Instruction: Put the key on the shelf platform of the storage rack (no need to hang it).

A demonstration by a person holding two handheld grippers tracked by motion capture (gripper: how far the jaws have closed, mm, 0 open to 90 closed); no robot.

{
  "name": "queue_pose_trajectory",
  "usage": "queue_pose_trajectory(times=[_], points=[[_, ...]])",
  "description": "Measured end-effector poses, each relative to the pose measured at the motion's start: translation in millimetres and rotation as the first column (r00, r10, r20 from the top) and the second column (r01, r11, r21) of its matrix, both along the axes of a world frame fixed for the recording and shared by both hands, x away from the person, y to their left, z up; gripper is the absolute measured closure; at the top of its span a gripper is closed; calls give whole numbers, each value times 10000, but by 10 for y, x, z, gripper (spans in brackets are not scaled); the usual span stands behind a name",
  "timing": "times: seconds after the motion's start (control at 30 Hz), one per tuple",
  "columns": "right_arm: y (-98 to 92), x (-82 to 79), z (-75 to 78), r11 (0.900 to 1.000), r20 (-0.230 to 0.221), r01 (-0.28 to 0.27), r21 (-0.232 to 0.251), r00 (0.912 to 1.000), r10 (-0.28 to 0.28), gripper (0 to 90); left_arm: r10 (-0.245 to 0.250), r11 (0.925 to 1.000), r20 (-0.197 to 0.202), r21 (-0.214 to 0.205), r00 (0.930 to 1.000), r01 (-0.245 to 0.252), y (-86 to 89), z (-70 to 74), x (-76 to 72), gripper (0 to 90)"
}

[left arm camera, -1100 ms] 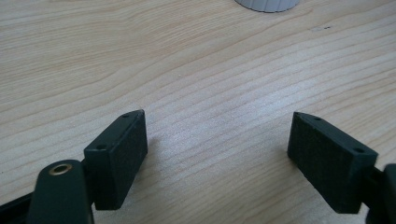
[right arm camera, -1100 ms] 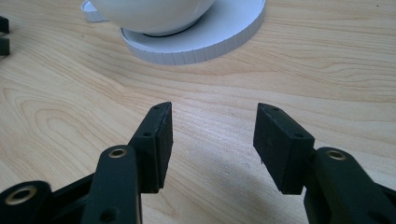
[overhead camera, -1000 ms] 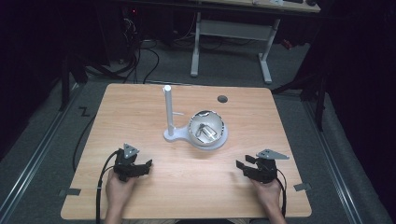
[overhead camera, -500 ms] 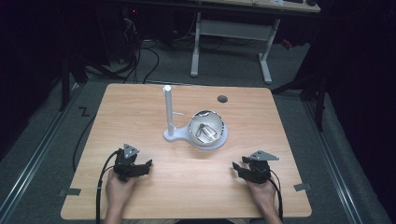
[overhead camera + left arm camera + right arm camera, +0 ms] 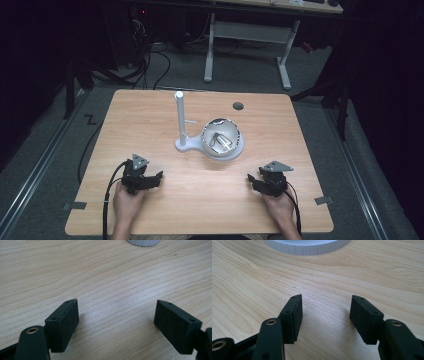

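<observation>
The right tongs (image 5: 254, 181) have just been opening, and nothing is seen between their jaws: in the right gripper view (image 5: 325, 316) only bare wood grain lies in the gap. Compared with a second ago, the right hand (image 5: 280, 207) is seen a little closer to the middle of the worktop (image 5: 150, 115) in the high view, while the left hand (image 5: 126, 205) is found where it was. The left tongs (image 5: 156, 179) are likewise held apart with nothing in them, the wood being visible between the jaws in the left gripper view (image 5: 116, 322). The steel bowl (image 5: 222, 136) is seated on a white round base (image 5: 225, 150) near the middle of the worktop, just beside a white upright post (image 5: 179, 120) on its own foot; both are well apart from the two tongs and appear unmoved. Something shiny lies inside the bowl, but it is too small to be identified, perhaps a metal utensil. The ribbed edge of the white base is caught at the top of the right gripper view (image 5: 307, 246). The widening of the right jaws is judged to be a readying for a reach toward the bowl; no grasp is yet begun, and the work is taken to be at its outset.
</observation>
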State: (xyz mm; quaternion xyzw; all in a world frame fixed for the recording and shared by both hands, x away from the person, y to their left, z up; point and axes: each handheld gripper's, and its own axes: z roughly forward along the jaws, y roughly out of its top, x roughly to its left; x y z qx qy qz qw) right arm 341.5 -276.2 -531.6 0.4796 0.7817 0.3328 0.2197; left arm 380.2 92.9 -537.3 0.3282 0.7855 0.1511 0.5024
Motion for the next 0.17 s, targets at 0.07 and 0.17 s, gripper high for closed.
queue_pose_trajectory(times=[0.07,0.17], points=[[1,1,0,10000,-1,5,1,10000,-5,442,-13,10000,8,13,10000,13,1,-1,0,203],[1,2,0,10000,-7,6,9,10000,-6,441,-4,10000,6,9,10000,4,0,-1,0,203]])
